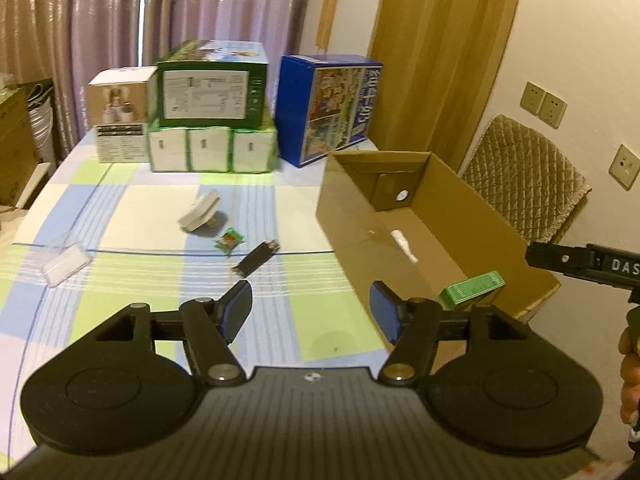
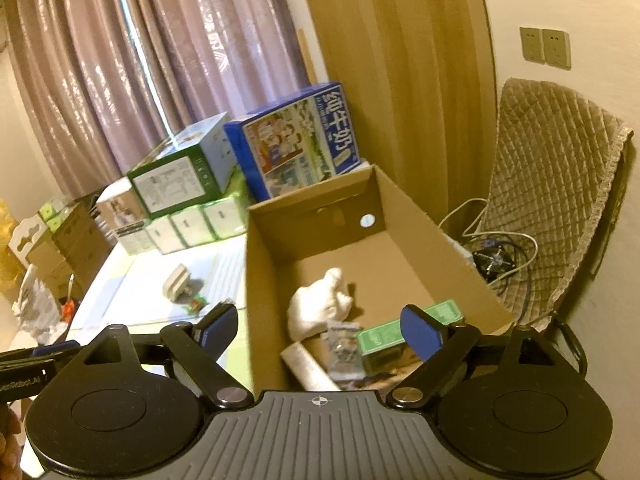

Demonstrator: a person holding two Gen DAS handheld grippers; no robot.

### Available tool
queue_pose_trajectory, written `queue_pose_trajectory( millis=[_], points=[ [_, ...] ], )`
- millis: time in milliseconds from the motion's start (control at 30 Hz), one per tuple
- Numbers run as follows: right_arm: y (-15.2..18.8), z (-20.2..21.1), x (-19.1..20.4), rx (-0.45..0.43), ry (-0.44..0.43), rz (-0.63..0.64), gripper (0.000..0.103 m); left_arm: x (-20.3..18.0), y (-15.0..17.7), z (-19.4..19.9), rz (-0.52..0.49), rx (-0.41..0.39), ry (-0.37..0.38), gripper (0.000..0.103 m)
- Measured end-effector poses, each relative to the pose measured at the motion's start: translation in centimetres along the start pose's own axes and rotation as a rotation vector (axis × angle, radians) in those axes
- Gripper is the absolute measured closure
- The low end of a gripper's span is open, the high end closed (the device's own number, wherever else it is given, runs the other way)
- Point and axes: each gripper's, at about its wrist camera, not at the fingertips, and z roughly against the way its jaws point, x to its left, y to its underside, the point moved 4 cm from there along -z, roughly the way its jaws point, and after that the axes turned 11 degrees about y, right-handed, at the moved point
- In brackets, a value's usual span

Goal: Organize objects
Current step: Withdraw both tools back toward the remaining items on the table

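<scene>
Currently both tongs, left [image 1: 310, 312] and right [image 2: 320, 332], gape empty. Black adapter [image 1: 256, 263] lies mid-counter beside cardboard box [image 1: 344, 216]: likely light, rigid, slick; pinch across its long flat sides.

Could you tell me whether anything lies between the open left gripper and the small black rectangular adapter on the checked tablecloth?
Nothing visible does. The left gripper is open, and only bare checked tablecloth lies between it and the small black rectangular adapter.
</scene>
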Motion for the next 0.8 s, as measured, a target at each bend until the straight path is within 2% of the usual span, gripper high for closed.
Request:
queue_pose_trajectory(
  millis=[533,700,800],
  points=[
    [2.6,2.2,7.8,0.014,-0.081,0.089,0.007,6.5,2.2,6.7,0.069,-0.049,-0.117,0.018],
    [3.6,1.8,10.6,0.026,-0.117,0.125,0.005,9.3,2.6,8.3,0.090,-0.078,-0.183,0.002],
    [4.3,1.1,12.1,0.039,-0.136,0.147,0.005,11.1,2.8,8.9,0.110,-0.081,-0.213,0.002]
  ],
)
